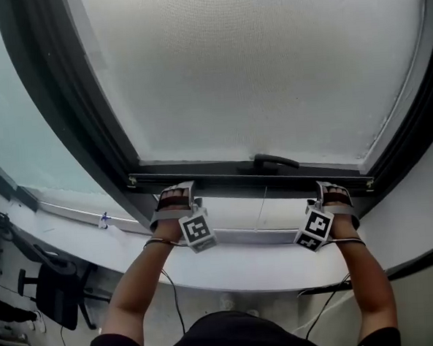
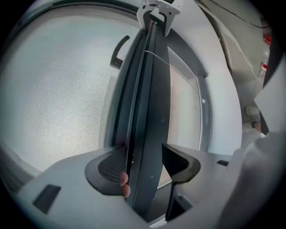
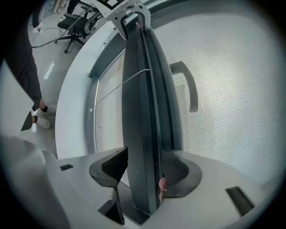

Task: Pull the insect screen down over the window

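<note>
Gripping the bottom bar (image 1: 246, 175) of the insect screen (image 1: 254, 71), the left tool (image 1: 175, 197) is clamped near the bar's left end and the right tool (image 1: 335, 194) near its right end. Both gripper views show the jaws pressed against the bar's two faces. The insect screen covers nearly all of the window frame (image 1: 89, 125) opening. A pale strip shows uncovered between the bar and the sill (image 1: 229, 266). Judgement: the task is mostly complete, with only a short final pull to the frame's lower edge left.

Grey mesh insect screen (image 1: 254, 71) covers most of the dark-framed window (image 1: 67, 119); its black bottom bar (image 1: 224, 177) lies level near the window's near edge.
</note>
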The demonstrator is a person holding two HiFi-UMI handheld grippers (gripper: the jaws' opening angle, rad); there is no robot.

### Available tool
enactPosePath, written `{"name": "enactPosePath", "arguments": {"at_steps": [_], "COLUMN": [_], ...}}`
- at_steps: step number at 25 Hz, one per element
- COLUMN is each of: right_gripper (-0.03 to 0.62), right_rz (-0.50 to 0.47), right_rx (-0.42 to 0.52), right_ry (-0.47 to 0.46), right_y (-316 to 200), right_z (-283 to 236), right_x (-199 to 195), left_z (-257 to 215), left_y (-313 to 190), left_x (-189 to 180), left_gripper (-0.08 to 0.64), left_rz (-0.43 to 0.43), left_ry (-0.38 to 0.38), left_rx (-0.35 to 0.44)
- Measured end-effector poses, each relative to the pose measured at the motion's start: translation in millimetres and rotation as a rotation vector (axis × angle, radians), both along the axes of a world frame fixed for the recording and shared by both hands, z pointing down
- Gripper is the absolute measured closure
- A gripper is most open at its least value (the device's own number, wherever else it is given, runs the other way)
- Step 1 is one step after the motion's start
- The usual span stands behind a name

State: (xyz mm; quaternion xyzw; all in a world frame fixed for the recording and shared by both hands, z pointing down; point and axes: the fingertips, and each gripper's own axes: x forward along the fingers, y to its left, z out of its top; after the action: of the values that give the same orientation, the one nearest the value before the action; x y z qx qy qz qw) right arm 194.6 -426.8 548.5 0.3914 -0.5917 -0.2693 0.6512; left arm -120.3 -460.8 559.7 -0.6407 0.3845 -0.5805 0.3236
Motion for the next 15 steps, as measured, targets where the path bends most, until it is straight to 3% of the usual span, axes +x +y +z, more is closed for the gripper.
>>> {"name": "enactPosePath", "arguments": {"at_steps": [4,8,15], "right_gripper": [0.385,0.385,0.385], "right_rz": [-0.022,-0.024,-0.037], "right_rx": [0.017,0.026,0.142], "right_ry": [0.006,-0.002,-0.123], "right_y": [1.4,1.2,8.7], "right_z": [-3.4,-4.1,-31.2], "right_x": [1.1,-0.5,-11.3], "left_z": [-4.1,-3.4,-14.0], "left_y": [1.9,5.3,19.0], "left_x": [-0.7,-11.3,-3.9], "left_gripper": [0.316,0.321,0.321], "left_rz": [-0.007,-0.037,-0.052], "left_ry": [0.027,-0.023,0.117], "left_rx": [-0.027,-0.063,-0.083]}}
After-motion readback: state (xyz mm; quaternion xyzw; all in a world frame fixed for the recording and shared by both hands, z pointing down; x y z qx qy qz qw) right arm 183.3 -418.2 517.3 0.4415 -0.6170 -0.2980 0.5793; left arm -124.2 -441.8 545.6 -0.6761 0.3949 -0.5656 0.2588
